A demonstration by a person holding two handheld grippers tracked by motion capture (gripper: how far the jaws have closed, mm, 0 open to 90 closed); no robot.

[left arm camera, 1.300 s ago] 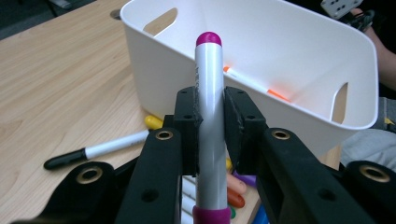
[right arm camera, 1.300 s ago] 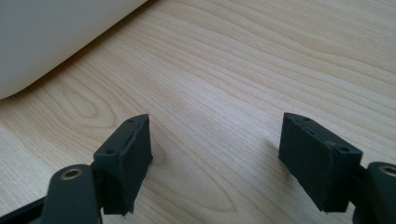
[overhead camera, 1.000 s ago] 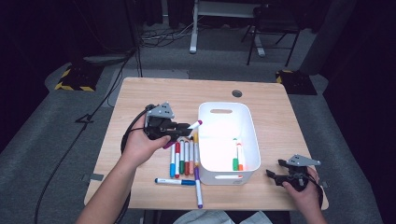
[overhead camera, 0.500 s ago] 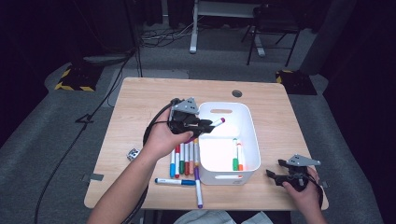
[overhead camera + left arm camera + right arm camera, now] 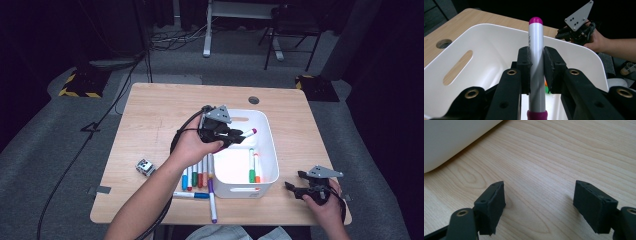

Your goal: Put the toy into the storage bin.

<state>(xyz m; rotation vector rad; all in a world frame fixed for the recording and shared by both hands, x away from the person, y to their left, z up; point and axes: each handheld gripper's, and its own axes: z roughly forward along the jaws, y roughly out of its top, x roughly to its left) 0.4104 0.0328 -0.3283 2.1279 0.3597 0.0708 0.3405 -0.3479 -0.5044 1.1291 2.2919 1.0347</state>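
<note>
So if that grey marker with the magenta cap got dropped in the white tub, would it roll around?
Probably a little: the grey marker with the magenta cap is a smooth round barrel. It looks stiff and light, staying straight in the left gripper. The white plastic tub has walls that should stop it.

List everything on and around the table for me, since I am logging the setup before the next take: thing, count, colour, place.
table: one, light wood, centre of the high view.
bin: one, white, on the table's right half.
held marker: one, grey barrel with magenta cap, clamped over the bin.
markers in the bin: two, green and orange, along its right wall.
markers on the table: about six, mixed colours, left of and in front of the bin.
small object: one, grey and white, near the table's left edge.
left gripper: one, black, shut on the marker.
right gripper: one, black, open, at the table's front right corner.
</note>
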